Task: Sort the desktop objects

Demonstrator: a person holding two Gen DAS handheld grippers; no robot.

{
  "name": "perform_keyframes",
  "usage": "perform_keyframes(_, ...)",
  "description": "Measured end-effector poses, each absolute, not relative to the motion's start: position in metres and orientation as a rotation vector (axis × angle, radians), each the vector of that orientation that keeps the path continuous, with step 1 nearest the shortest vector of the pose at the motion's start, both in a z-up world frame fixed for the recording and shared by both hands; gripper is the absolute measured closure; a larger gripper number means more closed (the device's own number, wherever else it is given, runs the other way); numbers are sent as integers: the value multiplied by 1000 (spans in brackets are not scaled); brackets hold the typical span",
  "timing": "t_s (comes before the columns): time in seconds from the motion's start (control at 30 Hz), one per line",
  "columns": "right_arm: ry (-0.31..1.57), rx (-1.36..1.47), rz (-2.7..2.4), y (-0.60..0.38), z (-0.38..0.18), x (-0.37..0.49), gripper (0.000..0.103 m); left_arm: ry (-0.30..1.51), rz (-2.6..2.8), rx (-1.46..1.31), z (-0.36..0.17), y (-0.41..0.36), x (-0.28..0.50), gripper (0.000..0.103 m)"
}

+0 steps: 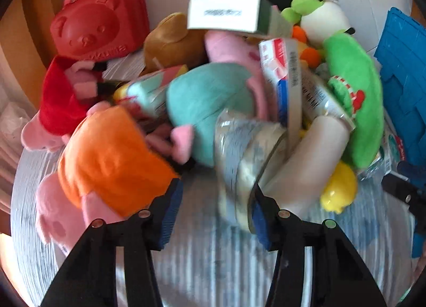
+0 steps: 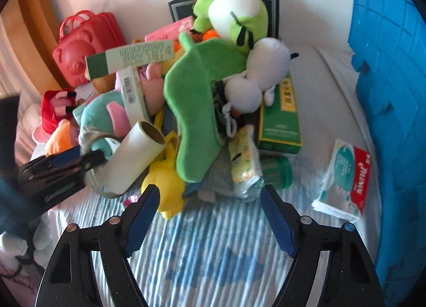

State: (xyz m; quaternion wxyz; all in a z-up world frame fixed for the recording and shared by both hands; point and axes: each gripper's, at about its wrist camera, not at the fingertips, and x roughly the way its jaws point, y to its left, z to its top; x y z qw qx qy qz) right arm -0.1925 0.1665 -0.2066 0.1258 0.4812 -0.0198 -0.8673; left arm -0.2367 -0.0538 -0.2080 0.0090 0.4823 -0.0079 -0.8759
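A pile of toys and boxes lies on a striped cloth (image 2: pixel 202 248). My left gripper (image 1: pixel 217 200) is open at the pile's near edge, just before a clear crinkled packet (image 1: pixel 239 152), with an orange-and-pink plush (image 1: pixel 106 155) to its left and a white paper roll (image 1: pixel 306 163) to its right. It also shows in the right wrist view (image 2: pixel 77 163), at the left. My right gripper (image 2: pixel 210 203) is open and empty, just short of a yellow plush (image 2: pixel 165 181) and a green plush (image 2: pixel 191 109). A white roll (image 2: pixel 135 157) lies left of them.
A blue crate (image 2: pixel 388 80) stands at the right. A red bear case (image 2: pixel 85 43) stands at the back left. A green box (image 2: pixel 279 120) and a green cap (image 2: pixel 277 171) lie right of the pile, and a red-and-teal tissue pack (image 2: pixel 343 181) lies beside the crate.
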Motion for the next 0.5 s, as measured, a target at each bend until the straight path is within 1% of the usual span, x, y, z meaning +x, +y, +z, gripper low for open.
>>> perform_keyframes(0.13, -44, 1432, -2486, 158, -215, -190, 32, -59, -2597, 1545, -226, -93, -210, 55)
perform_keyframes(0.17, -40, 1440, -2474, 156, -216, -190, 38, -63, -2578, 1545, -228, -99, -205, 54)
perform_keyframes(0.2, -38, 1444, -2467, 154, -217, -189, 39, -41, -2582, 1547, -227, -105, -199, 54)
perform_keyframes(0.3, -14, 1438, -2441, 145, -215, -186, 40, 18, -2622, 1525, -219, -107, -186, 54)
perform_keyframes(0.5, 51, 1411, -2376, 121, -212, -178, 40, 72, -2671, 1492, -202, -91, -184, 54)
